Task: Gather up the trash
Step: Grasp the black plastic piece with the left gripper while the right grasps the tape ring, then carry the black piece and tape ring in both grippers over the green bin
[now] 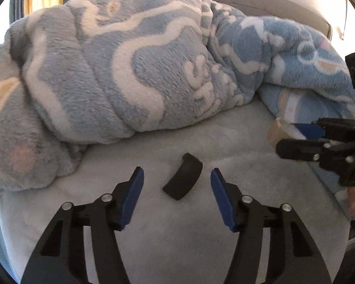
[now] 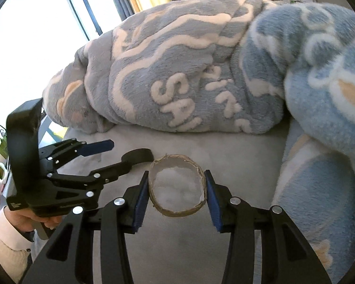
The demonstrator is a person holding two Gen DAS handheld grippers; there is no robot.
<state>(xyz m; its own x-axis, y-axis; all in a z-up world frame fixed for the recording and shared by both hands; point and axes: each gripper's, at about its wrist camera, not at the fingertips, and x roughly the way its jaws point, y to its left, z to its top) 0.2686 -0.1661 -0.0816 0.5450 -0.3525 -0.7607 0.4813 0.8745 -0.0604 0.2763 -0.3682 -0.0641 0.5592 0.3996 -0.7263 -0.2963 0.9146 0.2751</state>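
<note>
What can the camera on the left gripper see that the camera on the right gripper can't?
Only the left view shows the whole curved black piece lying free on the grey bed cover between the left gripper's open jaws. Only the right view shows the cardboard ring face-on, squeezed between the right gripper's pads, plus a sleeve. Both show the rolled blue blanket.

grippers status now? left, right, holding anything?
Left gripper: open, holding nothing; the curved black piece lies between its fingers, untouched.
Right gripper: shut on the cardboard ring.
</note>
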